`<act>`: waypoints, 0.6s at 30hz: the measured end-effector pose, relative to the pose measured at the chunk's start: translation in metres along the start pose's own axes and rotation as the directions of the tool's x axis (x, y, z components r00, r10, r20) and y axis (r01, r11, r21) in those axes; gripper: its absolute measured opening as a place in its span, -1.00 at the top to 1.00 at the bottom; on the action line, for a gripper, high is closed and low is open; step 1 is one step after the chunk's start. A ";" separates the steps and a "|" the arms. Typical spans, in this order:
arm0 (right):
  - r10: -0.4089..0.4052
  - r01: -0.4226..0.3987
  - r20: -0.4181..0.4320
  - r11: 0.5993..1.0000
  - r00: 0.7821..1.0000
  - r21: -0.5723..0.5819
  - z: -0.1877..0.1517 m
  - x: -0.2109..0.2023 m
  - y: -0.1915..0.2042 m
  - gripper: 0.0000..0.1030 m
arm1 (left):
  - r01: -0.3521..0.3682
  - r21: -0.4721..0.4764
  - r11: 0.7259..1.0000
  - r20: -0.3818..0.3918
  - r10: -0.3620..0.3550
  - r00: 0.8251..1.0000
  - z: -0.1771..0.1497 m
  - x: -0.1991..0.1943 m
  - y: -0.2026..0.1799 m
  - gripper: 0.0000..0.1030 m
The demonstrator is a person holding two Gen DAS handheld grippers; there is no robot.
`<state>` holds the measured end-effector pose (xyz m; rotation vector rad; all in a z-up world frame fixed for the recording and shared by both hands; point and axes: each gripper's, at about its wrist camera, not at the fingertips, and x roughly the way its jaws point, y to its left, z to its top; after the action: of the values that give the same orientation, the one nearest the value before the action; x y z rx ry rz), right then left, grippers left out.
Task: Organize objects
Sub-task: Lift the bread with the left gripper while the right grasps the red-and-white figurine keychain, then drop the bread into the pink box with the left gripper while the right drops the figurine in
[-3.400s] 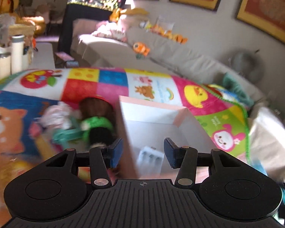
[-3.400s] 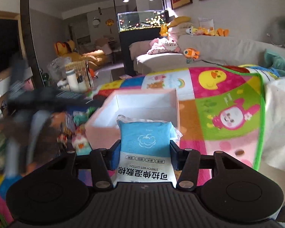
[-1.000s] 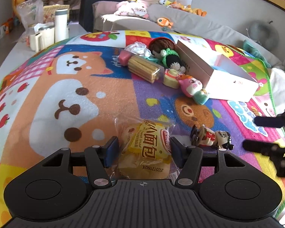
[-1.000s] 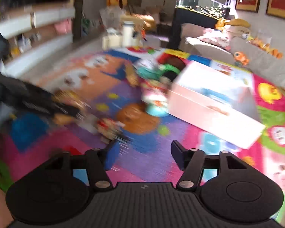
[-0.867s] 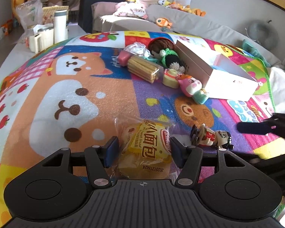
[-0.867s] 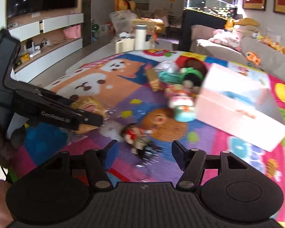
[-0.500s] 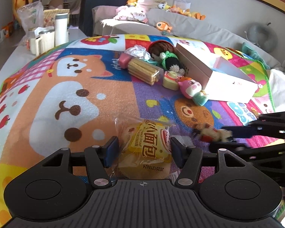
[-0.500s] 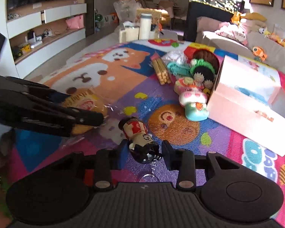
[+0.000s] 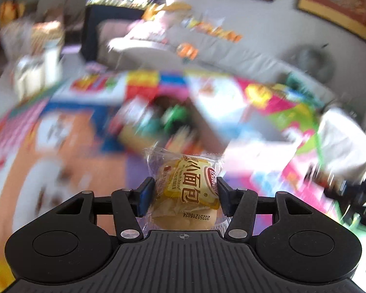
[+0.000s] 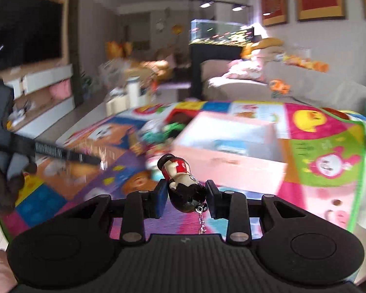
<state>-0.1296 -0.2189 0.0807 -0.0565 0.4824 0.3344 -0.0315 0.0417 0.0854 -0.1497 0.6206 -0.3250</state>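
Both grippers are loaded right now. The left gripper (image 9: 186, 195) has its jaws squeezed on the bread (image 9: 186, 190) packet, which is up off the mat (image 9: 61, 151). The right gripper (image 10: 186, 198) is clamped on the figurine (image 10: 181, 183), also off the mat, with its keychain dangling. The box (image 10: 231, 156) sits ahead. Risks as I see it — the crinkly wrapper could slide out of the left jaws, and the rounded figurine could twist loose. Both heading for one box could also mean a bump.
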 end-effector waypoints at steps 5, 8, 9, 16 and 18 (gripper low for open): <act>-0.039 0.035 0.036 0.995 0.999 0.096 -0.010 -0.007 -0.030 0.37 | 0.053 0.012 0.998 0.107 -0.054 0.993 0.071 0.037 -0.050 -0.14; -0.040 0.034 0.045 0.992 0.998 0.125 -0.016 -0.008 -0.042 0.37 | 0.107 -0.064 0.992 0.164 -0.096 0.982 0.100 0.071 -0.066 -0.15; -0.038 0.031 0.046 0.991 0.998 0.131 -0.018 -0.008 -0.045 0.37 | 0.111 -0.094 0.989 0.170 -0.094 0.981 0.105 0.083 -0.068 -0.15; -0.060 0.053 0.041 0.985 0.997 0.165 -0.024 -0.007 -0.061 0.37 | 0.010 -0.100 0.995 0.056 -0.004 0.998 0.080 0.124 -0.069 -0.13; -0.068 0.060 0.037 0.983 0.997 0.176 -0.022 -0.005 -0.064 0.37 | 0.015 -0.115 0.993 0.038 -0.011 0.999 0.069 0.118 -0.058 -0.13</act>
<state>-0.1221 -0.2839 0.0615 0.1053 0.4648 0.2285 0.0850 -0.0506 0.0902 -0.2701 0.6020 -0.2982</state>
